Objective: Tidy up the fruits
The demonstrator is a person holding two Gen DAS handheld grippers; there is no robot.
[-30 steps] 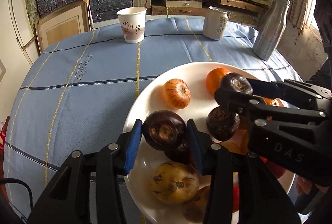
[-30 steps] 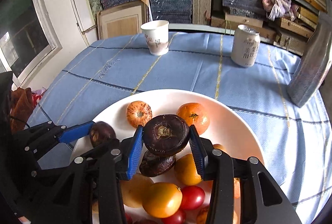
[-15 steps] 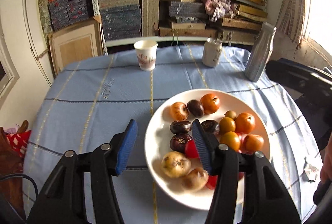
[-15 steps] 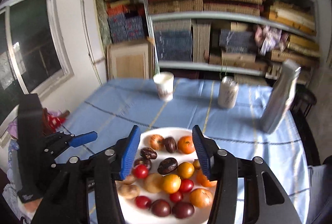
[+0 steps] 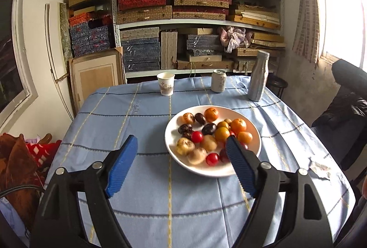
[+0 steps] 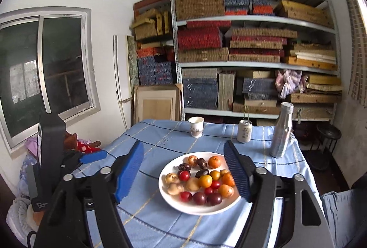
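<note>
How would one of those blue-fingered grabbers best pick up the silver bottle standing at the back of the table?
Probably around the silver bottle at its body, just below the narrow neck, coming in level from the front with a finger on each side. It stands upright and tall, so a sideways squeeze across its round body suits it. The drink can stands apart to its left, leaving room for the right gripper, which is open.
</note>
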